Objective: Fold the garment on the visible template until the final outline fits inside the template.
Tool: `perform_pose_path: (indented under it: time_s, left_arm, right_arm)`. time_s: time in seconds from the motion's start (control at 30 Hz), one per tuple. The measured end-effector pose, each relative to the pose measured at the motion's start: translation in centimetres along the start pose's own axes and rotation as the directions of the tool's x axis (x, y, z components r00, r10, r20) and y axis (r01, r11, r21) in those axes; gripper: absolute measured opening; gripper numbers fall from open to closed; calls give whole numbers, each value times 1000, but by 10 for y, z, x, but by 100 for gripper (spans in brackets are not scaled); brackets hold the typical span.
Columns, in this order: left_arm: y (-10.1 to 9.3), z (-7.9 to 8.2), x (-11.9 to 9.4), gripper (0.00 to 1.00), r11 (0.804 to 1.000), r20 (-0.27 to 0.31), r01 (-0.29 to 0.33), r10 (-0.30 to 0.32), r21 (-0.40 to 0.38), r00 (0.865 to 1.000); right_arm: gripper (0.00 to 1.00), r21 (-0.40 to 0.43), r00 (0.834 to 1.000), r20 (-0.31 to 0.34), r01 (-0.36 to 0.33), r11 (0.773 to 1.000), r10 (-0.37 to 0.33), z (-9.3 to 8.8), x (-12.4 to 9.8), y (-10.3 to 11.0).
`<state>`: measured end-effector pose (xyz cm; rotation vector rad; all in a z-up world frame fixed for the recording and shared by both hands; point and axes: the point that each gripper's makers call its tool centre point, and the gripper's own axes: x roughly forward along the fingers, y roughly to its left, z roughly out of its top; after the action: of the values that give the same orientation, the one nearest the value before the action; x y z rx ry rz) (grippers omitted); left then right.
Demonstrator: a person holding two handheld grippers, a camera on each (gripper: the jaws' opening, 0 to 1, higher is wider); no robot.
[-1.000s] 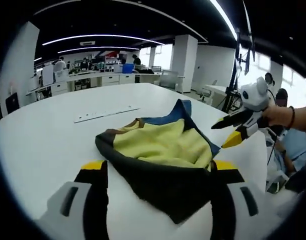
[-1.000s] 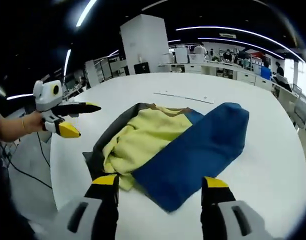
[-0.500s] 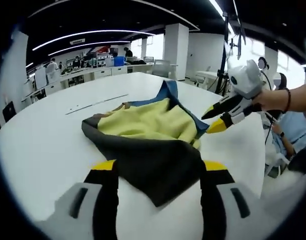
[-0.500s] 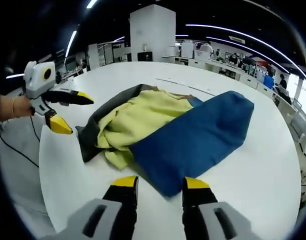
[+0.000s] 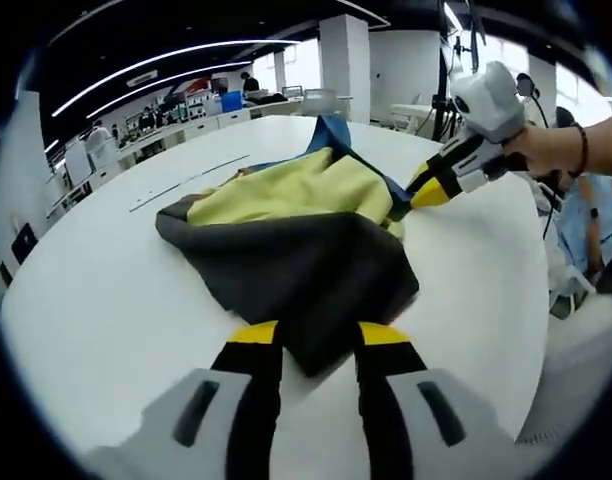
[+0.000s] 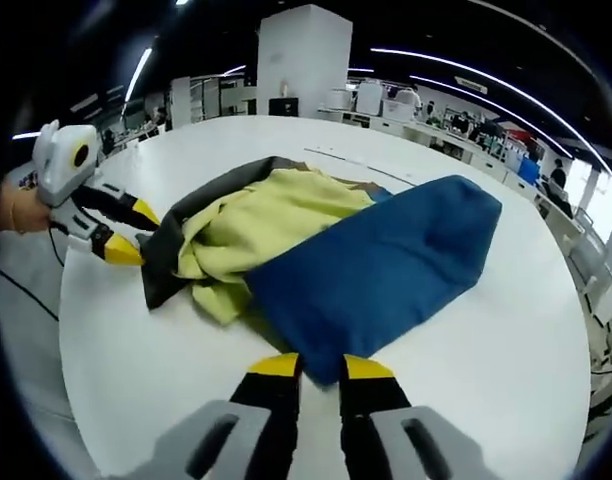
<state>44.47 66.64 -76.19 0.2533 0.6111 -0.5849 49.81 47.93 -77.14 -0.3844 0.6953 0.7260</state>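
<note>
The garment lies bunched on the round white table: a dark grey panel nearest me, yellow lining behind it, a blue part at the far end. My left gripper has its jaws narrowed around the grey corner, with a gap still showing; it also shows as the left gripper at the grey edge. In the right gripper view the blue panel covers the yellow lining. My right gripper is shut on the blue corner, and the right gripper pinches that edge.
A thin pale strip lies on the table beyond the garment; the same strip shows in the right gripper view. The table edge is close on the right. Desks, pillars and people stand in the office behind. A seated person is nearby.
Both grippers have come down to the garment and their jaws have narrowed: the right closed onto the blue corner, the left drew in around the grey corner.
</note>
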Motion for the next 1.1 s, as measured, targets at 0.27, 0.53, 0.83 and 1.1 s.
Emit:
perform_pose_path:
  time_s: [0.27,0.53,0.83,1.1]
  left_arm:
    - [8,3,-3,0,1000,6,-21,21,23,1000]
    - [16,20,-22,0,999,68,-30,32,-25,997]
    - [42,44,-52,0,995,139,-81,88,-52,986]
    - [83,55,-80,0,980,165,-183,194,-78,967]
  right_arm:
    - [0,-74,999,-17,28,997,-30,-1,1,-1]
    - [0,-48,999,25,27,998,-26,12,-11,-5]
    - [0,9,994,109,26,1000,-27,43,-44,-22]
    - [0,22,985,138,105,994,-107,59,-76,-62]
